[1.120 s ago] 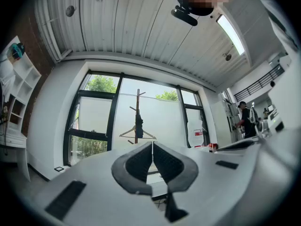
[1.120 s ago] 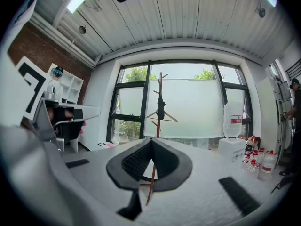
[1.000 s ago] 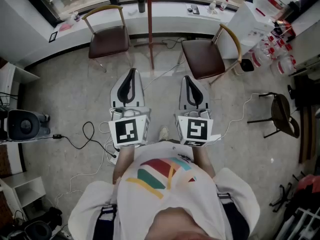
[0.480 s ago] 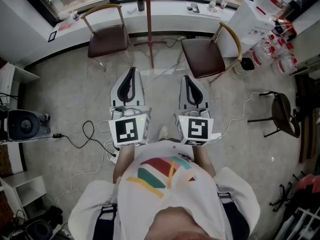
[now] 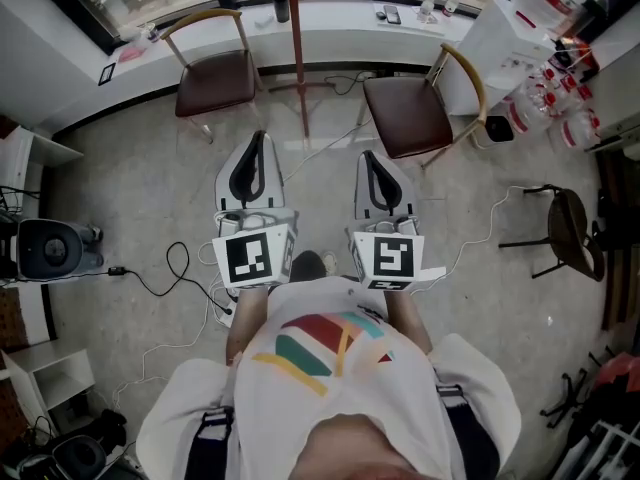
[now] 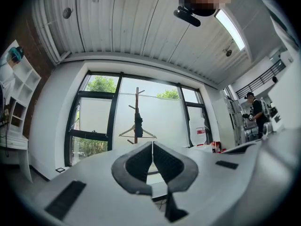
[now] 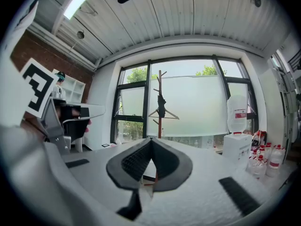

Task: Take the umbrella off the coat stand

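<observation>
Since the earlier frame, both grippers have advanced a short way toward the coat stand (image 5: 298,48), and a dark shoe (image 5: 305,265) now shows between the two marker cubes.

Gripper state:
- Left gripper (image 5: 259,136): fingers pressed together, nothing between them.
- Right gripper (image 5: 368,154): fingers likewise together and empty.

Both are held roughly level over the floor (image 5: 150,178), side by side and apart from each other.

Task item: the umbrella (image 6: 138,124), dark and folded, hangs on the reddish-brown stand pole beside a bare clothes hanger (image 6: 136,132), in front of the frosted window. It is well apart from both grippers.

Room:
- The floor is pale speckled stone, crossed by a black cable (image 5: 165,278) and thin white leads.
- Two chairs with brown seats and curved wooden backs flank the stand base, one to its left (image 5: 215,80), one to its right (image 5: 405,113).
- The ceiling is ribbed white panelling with strip lights; a brick wall and white shelving stand at the left side.

Markings: each cube carries a black-and-white square pattern (image 5: 250,258). A white container (image 7: 236,109) near the window has a red-banded label, too small to read.
</observation>
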Demonstrator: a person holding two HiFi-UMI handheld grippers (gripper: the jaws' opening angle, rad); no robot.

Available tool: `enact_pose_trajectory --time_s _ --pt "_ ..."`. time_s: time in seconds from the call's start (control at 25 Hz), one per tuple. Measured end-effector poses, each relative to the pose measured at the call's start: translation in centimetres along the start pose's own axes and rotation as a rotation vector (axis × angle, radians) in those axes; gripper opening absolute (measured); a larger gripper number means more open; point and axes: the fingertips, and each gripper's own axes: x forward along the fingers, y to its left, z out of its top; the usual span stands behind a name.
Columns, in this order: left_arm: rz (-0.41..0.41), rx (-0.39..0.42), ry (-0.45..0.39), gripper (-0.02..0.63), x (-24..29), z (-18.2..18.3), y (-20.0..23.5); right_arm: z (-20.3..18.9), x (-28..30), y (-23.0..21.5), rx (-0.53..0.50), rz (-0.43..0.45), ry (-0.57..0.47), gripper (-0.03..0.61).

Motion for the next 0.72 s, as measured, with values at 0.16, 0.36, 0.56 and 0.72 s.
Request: enact_pose_trajectory --time_s 0.16,0.36,0.56,0.72 --pt "0.006 0.004 0.001 0.008 0.7 -0.3 -0.8 -0.2 -0.2 -1.3 0.014 0.003 -0.002 0.000" --pt "0.004 0.012 -0.005 0.008 2.0 -0.1 -1.2 -0.1 0.0 -2.7 0.023 -0.010 -0.007 0.000" --pt "-0.027 0.018 -0.033 0.008 3.8 -0.5 -2.0 -0.2 -0.2 -4.6 0.033 -0.046 -0.016 0.000" --pt "-0.054 0.015 -0.051 0.008 4.9 -0.5 -3.1 -0.3 0.0 -6.1 0.031 -0.068 -0.030 0.000"
